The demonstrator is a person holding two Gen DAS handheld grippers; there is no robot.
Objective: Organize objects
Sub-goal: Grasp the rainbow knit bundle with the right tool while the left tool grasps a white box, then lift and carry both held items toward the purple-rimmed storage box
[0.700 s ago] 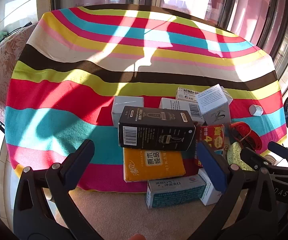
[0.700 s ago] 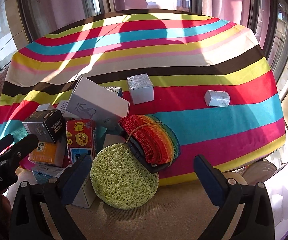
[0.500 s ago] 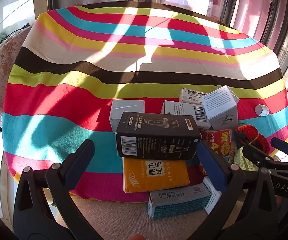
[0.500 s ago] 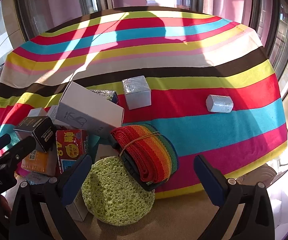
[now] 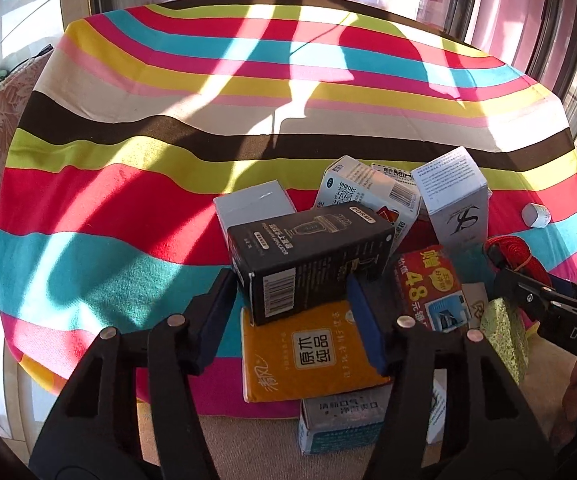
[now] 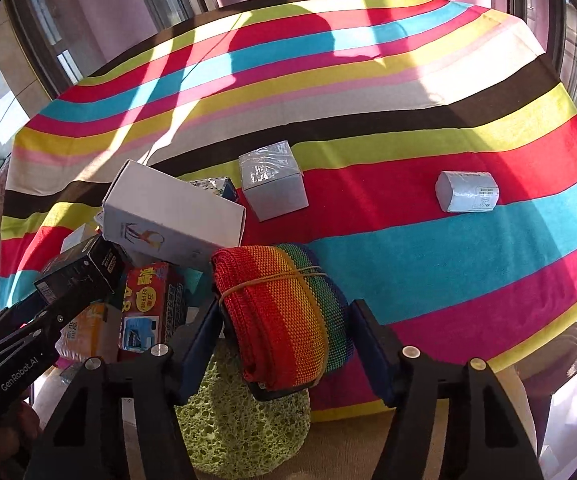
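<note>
Grasp stage of the sorting, both sides at once, as judged from the pile. The left gripper [image 5: 290, 316] is set around the black box [image 5: 308, 262], whose near barcode end sits between the jaws; the pads look to be at or against its two sides, but full contact cannot be told, so a firm hold is not confirmed. The black box lies tilted on top of the orange pack [image 5: 312, 354], which is directly under and just ahead of the left jaws. The red carton [image 5: 428, 288] is just outside the right-hand jaw, and the white box [image 5: 454, 204] stands beyond it. The right gripper [image 6: 284, 328] is placed around the rainbow strap roll [image 6: 288, 312]; the roll fills the gap between the jaws, the left pad seems to touch it, and a sliver of space may remain at the right pad, so closure cannot be told. The green sponge [image 6: 240, 428] lies below the jaws, under the roll. The grey cube [image 6: 274, 184] and the small white packet [image 6: 468, 192] lie well ahead of the right jaws, apart on the striped cloth [image 6: 408, 128]. Next, a squeeze to secure each item is called for, then a straight lift so that the orange pack and sponge are not dragged along.
</note>
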